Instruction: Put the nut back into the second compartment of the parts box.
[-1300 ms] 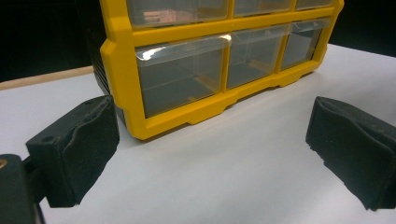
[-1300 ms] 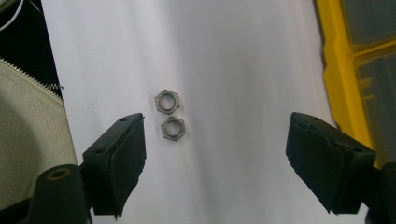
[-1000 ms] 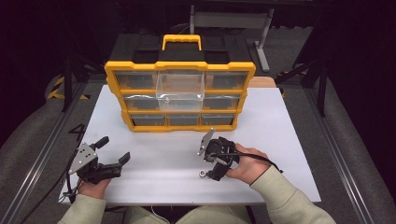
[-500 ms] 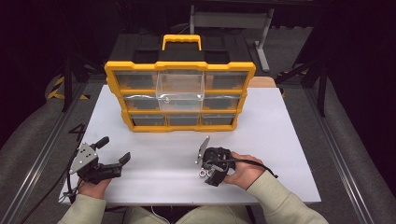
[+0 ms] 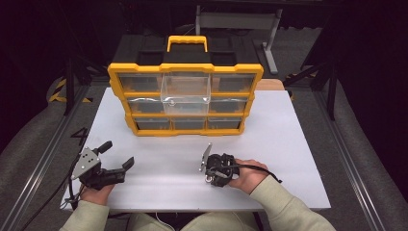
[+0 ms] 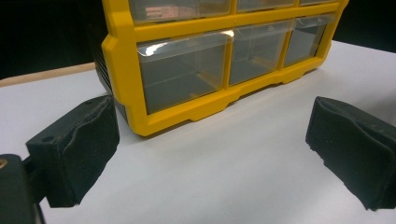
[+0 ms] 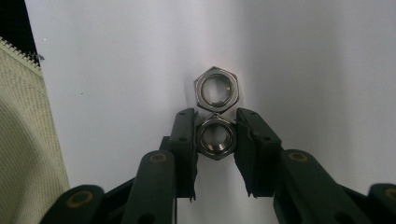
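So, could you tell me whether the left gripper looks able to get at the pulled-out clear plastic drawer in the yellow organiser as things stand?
Probably yes. The left gripper is open with nothing in it, and bare white table lies between it and the yellow organiser. The clear plastic drawer juts forward from the organiser's middle column, unobstructed.

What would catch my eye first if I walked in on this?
Probably the yellow drawer organizer at the table's far side, with one clear middle drawer pulled out. Next, two shiny hex nuts lying edge to edge on the white table: the right gripper has its jaws closed on the nearer nut, and the second nut sits just beyond.
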`<state>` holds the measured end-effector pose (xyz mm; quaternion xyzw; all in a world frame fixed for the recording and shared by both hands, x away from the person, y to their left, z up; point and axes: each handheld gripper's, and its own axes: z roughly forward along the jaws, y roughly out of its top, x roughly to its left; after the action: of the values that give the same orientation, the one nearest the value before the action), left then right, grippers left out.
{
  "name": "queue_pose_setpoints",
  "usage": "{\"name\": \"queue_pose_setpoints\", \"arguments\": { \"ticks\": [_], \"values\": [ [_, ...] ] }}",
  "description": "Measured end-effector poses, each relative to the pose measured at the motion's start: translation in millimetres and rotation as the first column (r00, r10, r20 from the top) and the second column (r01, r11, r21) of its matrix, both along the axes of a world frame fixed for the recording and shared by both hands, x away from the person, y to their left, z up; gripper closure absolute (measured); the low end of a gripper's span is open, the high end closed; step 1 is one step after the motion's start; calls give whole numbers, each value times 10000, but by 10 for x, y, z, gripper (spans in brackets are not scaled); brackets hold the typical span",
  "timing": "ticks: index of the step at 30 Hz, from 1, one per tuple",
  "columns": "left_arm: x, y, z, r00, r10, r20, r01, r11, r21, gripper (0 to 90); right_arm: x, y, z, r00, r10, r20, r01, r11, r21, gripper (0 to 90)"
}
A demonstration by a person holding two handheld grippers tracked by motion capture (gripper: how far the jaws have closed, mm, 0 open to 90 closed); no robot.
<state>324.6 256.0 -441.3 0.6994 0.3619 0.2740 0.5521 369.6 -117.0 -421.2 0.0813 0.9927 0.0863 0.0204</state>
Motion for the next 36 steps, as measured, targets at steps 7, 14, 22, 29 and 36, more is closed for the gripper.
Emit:
{"name": "queue_pose_setpoints", "arguments": {
  "ticks": [7, 14, 22, 29, 36],
  "values": [
    [4, -1, 1, 10000, -11, 11, 11, 10000, 22, 36, -5, -14, 131, 10000, 24, 80, -24, 10000, -49, 695],
    [2, -1, 2, 10000, 8, 23, -8, 10000, 25, 36, 5, -42, 460, 9998, 18, 202, -21, 9999, 159, 695],
    [-2, 2, 3, 10000, 51, 30, -51, 10000, -11, 36, 13, -40, 822, 9995, 21, 302, -37, 9987, 513, 695],
    [-4, 1, 3, 10000, 57, 54, -57, 10000, -38, 36, 24, -16, 1105, 9993, 23, 382, -41, 9990, 454, 695],
    [-5, 6, 2, 9999, 86, 55, -86, 10000, -50, 36, 53, 6, 1398, 9986, 51, 529, -74, 9990, 442, 695]
  ]
}}
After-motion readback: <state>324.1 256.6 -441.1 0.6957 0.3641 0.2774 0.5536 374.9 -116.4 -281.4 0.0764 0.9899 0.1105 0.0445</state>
